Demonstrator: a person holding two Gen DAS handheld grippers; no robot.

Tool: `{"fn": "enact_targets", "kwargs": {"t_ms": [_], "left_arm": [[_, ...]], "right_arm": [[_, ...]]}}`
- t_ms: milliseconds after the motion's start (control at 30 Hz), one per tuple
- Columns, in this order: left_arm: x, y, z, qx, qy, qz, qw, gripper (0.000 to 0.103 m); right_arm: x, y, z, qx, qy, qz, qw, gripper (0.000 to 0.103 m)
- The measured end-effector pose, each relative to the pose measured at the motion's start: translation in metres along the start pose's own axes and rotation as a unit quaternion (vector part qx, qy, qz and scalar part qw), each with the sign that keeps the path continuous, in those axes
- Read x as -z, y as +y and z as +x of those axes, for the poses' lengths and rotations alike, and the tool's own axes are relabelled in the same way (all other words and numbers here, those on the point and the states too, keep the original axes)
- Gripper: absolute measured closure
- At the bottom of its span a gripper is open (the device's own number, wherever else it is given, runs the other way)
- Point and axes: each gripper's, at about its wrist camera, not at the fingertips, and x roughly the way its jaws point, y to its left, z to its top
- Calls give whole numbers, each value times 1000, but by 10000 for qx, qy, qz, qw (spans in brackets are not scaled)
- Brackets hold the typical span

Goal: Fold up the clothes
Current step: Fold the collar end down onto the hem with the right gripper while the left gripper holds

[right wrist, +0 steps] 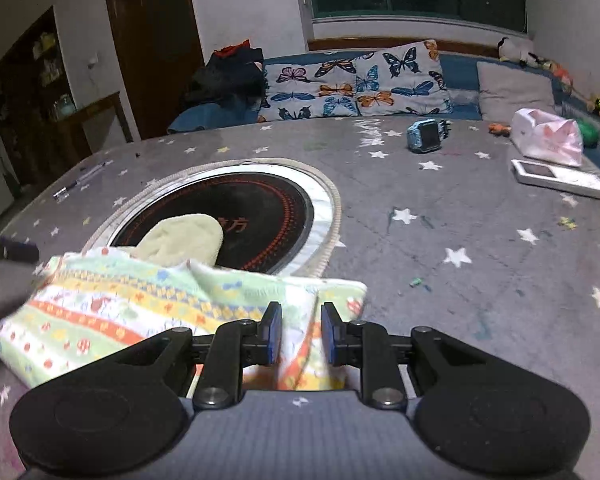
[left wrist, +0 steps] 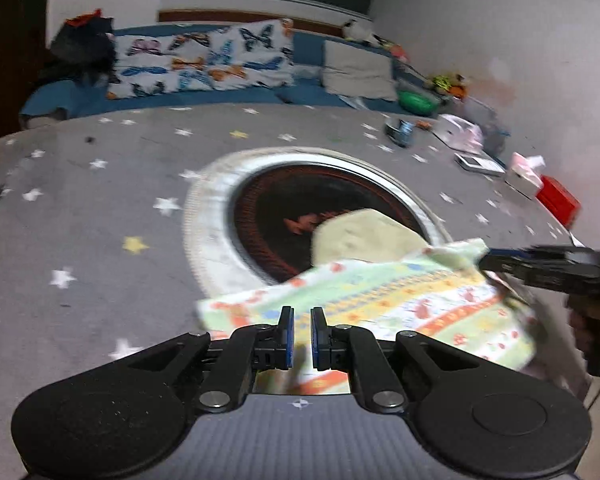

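A small patterned garment point(left wrist: 400, 304) with green, yellow and orange stripes lies on the grey star-print table cover point(left wrist: 100, 200), its pale green part point(left wrist: 360, 236) over the round black cooktop point(left wrist: 284, 216). My left gripper point(left wrist: 302, 336) stands with a narrow gap over the garment's near edge. My right gripper point(left wrist: 512, 266) shows at the right, at the garment's far corner. In the right wrist view the garment point(right wrist: 120, 312) lies folded, and a fold of it stands between my right gripper's point(right wrist: 300, 334) parted fingers. The left gripper's tip point(right wrist: 16, 250) shows at the left.
Butterfly cushions point(right wrist: 360, 84) and a grey cushion point(right wrist: 516, 88) line the blue sofa behind the table. On the table's right are a blue watch point(right wrist: 428, 130), a white bag point(right wrist: 548, 136), a white device point(right wrist: 556, 178) and a red box point(left wrist: 558, 200). A pen point(right wrist: 80, 182) lies left.
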Motion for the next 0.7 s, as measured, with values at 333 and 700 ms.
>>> {"fn": "enact_targets", "kwargs": {"t_ms": [333,700], "left_arm": [[2,5,35,-176,280,-62,9994,94],[-16,-16,42,259,195,-94,9994,94]], "right_arm": [[0,13,15,352,-35,-154,9993,97],[-18,53,7,-324,-280,-504,9978,92]]}}
